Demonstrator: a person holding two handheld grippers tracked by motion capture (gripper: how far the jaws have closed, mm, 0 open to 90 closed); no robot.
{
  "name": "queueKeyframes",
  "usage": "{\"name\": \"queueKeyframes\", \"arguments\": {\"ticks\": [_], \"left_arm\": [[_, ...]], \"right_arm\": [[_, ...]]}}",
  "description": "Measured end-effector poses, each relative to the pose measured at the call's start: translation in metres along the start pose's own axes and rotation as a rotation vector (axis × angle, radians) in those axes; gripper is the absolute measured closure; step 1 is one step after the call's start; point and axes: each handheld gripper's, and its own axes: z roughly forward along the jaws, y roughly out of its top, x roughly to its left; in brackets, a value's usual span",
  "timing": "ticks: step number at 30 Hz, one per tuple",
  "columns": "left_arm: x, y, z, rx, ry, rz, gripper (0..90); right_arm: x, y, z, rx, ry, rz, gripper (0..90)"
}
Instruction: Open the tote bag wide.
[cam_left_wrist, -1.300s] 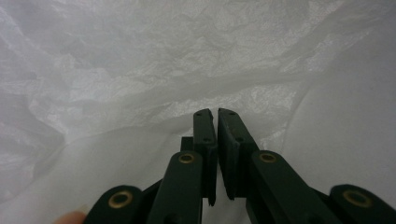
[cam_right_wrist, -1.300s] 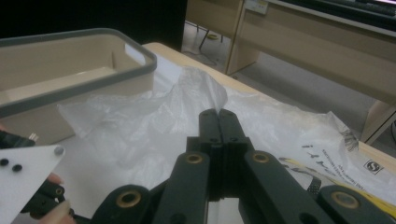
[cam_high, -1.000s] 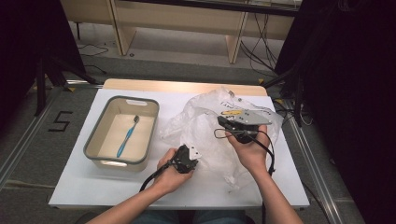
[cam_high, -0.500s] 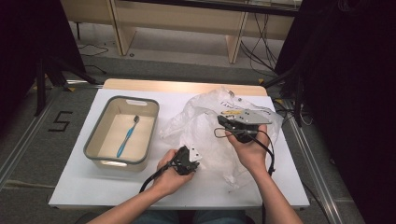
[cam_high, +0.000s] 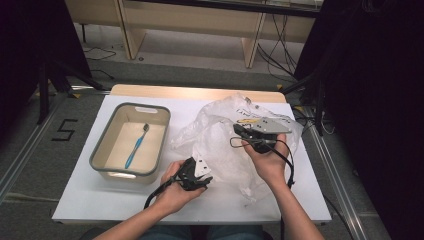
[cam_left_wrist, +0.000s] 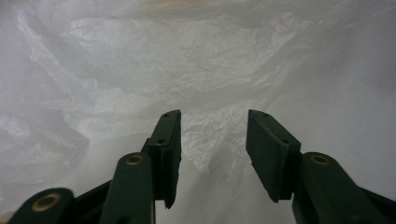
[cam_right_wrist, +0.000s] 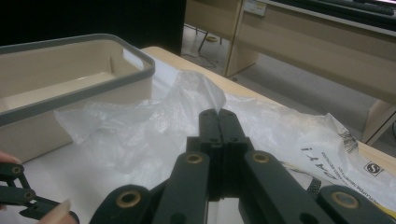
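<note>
A crumpled clear plastic bag (cam_high: 220, 145) lies on the white table (cam_high: 90, 205), right of centre. My left gripper (cam_high: 202, 177) is at the bag's near left edge. Its jaws have just been opening and now stand apart (cam_left_wrist: 212, 126); a loose fold of the bag (cam_left_wrist: 196, 56) lies between them, untouched by the pads. My right gripper (cam_high: 236, 129) is over the bag's upper right part, its jaws (cam_right_wrist: 218, 112) shut. They pinch a peak of the bag (cam_right_wrist: 140, 130) that rises to the tips.
A beige bin with a grey rim (cam_high: 100, 150) stands left of the bag, with a blue toothbrush (cam_high: 135, 147) inside. Its wall (cam_right_wrist: 70, 100) is close to the bag. A printed label (cam_right_wrist: 336, 154) shows on the bag's far side. Wooden furniture stands beyond the table.
The left gripper's jaws have opened from nearly shut and the hand has shifted slightly. The right gripper has kept its pinch on the bag and stayed in place.
</note>
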Motion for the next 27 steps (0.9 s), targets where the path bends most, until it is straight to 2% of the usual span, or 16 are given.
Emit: {"name": "queueKeyframes", "arguments": {"ticks": [4, 10, 13, 14, 22, 27], "left_arm": [[0.000, 0.000, -0.009, -0.016, 0.013, -0.002, 49.6], [-0.002, -0.001, -0.021, -0.030, 0.002, -0.025, 42.2], [-0.002, -0.002, -0.027, -0.036, 0.004, -0.024, 39.9], [-0.002, -0.002, -0.029, -0.050, 0.005, -0.036, 39.1], [0.007, -0.006, -0.043, -0.066, 0.022, -0.063, 35.5], [0.013, -0.010, -0.051, -0.093, 0.022, -0.077, 34.3]], "right_arm": [[0.000, 0.000, 0.000, 0.000, 0.000, 0.002, 90.0], [0.000, 0.000, 0.000, -0.001, 0.000, 0.001, 90.0], [-0.001, 0.000, 0.000, -0.001, -0.001, -0.002, 90.0], [0.000, 0.000, 0.000, -0.001, -0.001, -0.002, 90.0], [0.000, -0.001, 0.001, -0.001, 0.002, -0.003, 90.0], [0.000, -0.001, 0.001, 0.001, 0.003, 0.002, 90.0]]}}
